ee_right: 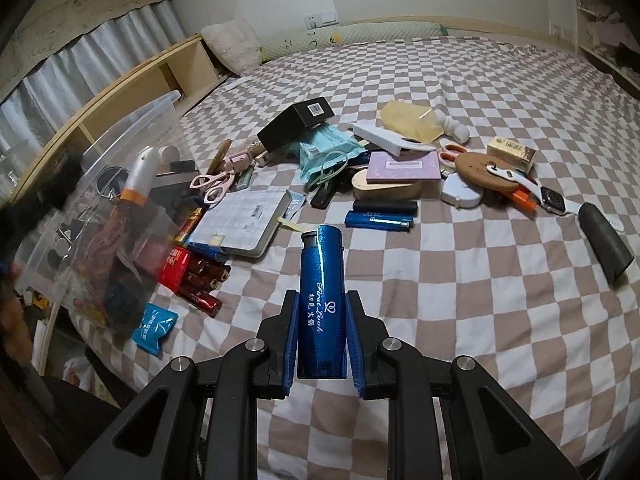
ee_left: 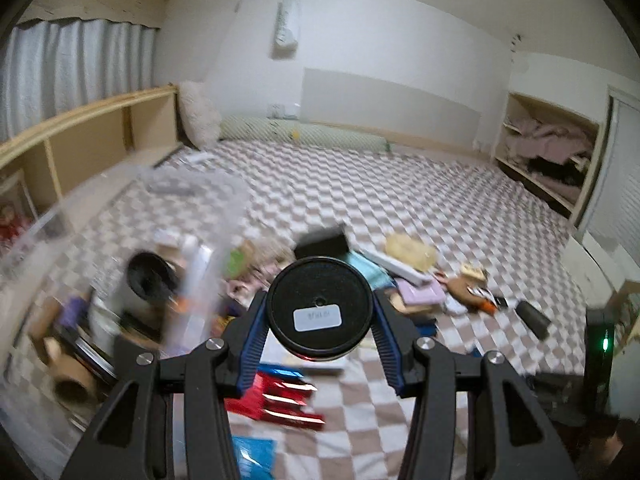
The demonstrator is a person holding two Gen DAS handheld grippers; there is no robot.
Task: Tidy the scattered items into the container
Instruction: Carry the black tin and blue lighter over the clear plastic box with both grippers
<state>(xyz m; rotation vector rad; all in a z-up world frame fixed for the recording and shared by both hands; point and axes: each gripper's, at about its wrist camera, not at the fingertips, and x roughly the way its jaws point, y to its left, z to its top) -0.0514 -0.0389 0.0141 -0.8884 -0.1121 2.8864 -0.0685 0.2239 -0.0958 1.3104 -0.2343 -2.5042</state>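
Clamped between the blue pads of the right gripper point(ee_right: 322, 334), nearest the right wrist camera, a metallic blue lighter point(ee_right: 322, 292) stands along the fingers with its black cap pointing away, held above the checked bedspread point(ee_right: 460, 280). On the left wrist view the left gripper point(ee_left: 320, 316) holds a round black jar point(ee_left: 320, 308) by its sides, the jaws standing partly apart around it and its flat face with a small white label turned to the camera. At the left edge of the bed sits a clear plastic container point(ee_right: 132, 120); inside it show a white tube with an orange band point(ee_right: 140, 176), a tangle of reddish cords and some dark items, too blurred to name. Just right of the container lie red batteries point(ee_right: 200, 280), a blue sachet point(ee_right: 154, 330) and a notebook point(ee_right: 244, 222). Farther off, the scattered heap includes pink scissors point(ee_right: 216, 184), a black box point(ee_right: 296, 124), a teal packet point(ee_right: 328, 150), two more lighters point(ee_right: 382, 216) and, far right, a watch point(ee_right: 554, 200) and a dark sleeve point(ee_right: 606, 242).
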